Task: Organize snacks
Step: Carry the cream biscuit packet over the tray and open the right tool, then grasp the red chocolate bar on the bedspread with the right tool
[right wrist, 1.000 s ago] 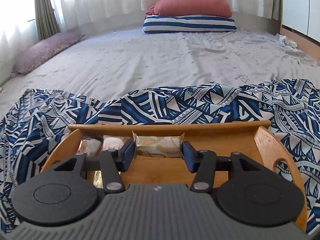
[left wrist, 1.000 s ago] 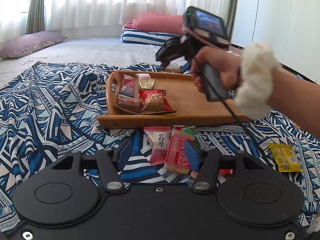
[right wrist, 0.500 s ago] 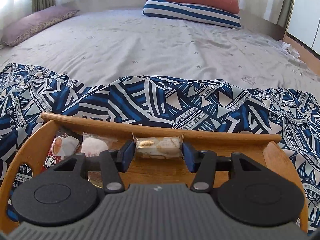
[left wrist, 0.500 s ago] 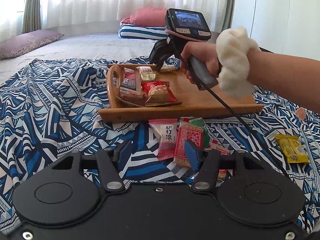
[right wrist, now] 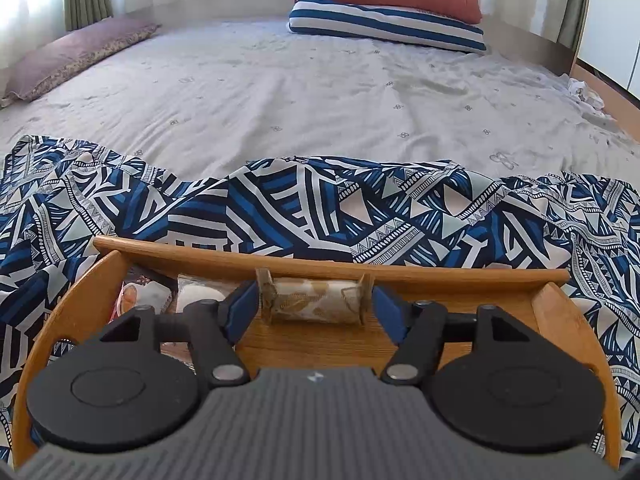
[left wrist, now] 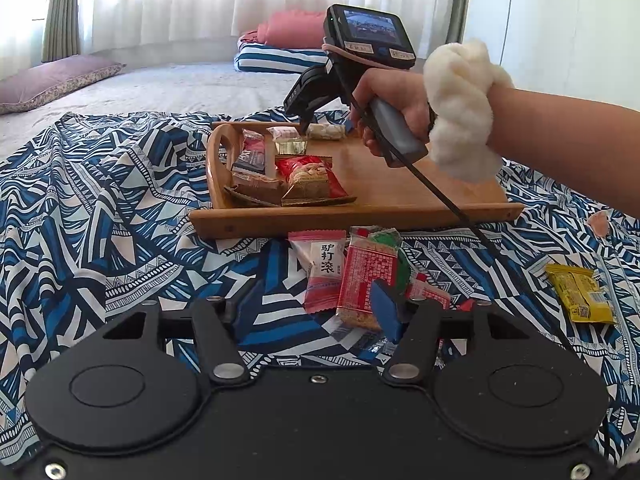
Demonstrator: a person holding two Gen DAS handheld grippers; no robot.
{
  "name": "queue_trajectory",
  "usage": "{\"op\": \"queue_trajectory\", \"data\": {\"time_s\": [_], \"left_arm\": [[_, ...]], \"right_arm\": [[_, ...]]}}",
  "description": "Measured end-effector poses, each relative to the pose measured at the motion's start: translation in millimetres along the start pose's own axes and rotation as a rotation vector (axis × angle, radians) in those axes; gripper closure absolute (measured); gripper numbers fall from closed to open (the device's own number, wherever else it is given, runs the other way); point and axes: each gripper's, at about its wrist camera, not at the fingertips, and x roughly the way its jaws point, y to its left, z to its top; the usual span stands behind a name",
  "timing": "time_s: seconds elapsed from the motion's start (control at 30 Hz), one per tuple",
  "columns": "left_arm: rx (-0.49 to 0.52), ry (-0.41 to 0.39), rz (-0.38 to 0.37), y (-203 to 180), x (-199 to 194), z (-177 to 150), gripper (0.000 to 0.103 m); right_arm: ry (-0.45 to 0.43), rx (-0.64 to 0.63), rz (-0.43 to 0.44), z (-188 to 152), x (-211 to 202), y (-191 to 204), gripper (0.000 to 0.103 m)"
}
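A wooden tray (left wrist: 400, 188) lies on a blue patterned cloth, with several wrapped snacks piled at its left end (left wrist: 308, 178). My right gripper (right wrist: 316, 306), held by a hand with a fluffy wristband, points down at the tray's far rim (right wrist: 460, 274). Its jaws are opening around a pale wrapped snack (right wrist: 316, 300), which lies on the tray with a gap to each pad. My left gripper (left wrist: 312, 312) hovers open over loose packets on the cloth in front of the tray: a pink one (left wrist: 324, 272) and a red one (left wrist: 366, 276) by its right pad. Neither is gripped.
A yellow packet (left wrist: 580, 292) lies on the cloth at the right, and a small orange scrap (left wrist: 598, 222) sits further right. Beyond the cloth is a grey bed sheet (right wrist: 320, 100) with a striped cushion (right wrist: 384, 24) and a purple pillow (right wrist: 76, 52).
The right gripper's jaws have spread apart and let go of the pale snack, which now rests at the tray's far rim. The left gripper has hardly moved.
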Motion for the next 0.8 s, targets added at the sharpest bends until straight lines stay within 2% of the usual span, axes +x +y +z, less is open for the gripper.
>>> {"op": "queue_trajectory", "data": {"time_s": [0.07,0.2,0.33,0.53,0.57,0.6,0.7,0.8], "left_arm": [[-0.005,0.0,0.002,1,-1,0,0.045],[-0.008,0.0,0.007,1,-2,0,0.044],[-0.001,0.003,0.02,-1,-3,0,0.04],[-0.016,-0.008,-0.004,0,-10,0,0.032],[-0.018,-0.01,-0.011,0,-12,1,0.027],[-0.017,-0.014,-0.019,0,-14,1,0.021],[-0.002,-0.032,-0.027,-3,-19,2,0.014],[0.013,-0.038,-0.011,-7,-21,2,0.011]], "right_arm": [[-0.007,-0.006,0.001,1,-3,-1,0.017],[-0.02,0.006,0.015,2,-15,-5,0.014],[-0.052,-0.002,0.048,-5,-37,-10,0.0],[-0.139,-0.093,0.074,-29,-87,-16,0.0],[-0.149,-0.097,0.088,-33,-97,-19,0.0],[-0.157,-0.093,0.107,-37,-105,-23,0.0],[-0.184,-0.052,0.164,-51,-132,-40,0.0],[-0.21,-0.032,0.187,-66,-156,-57,0.0]]}}
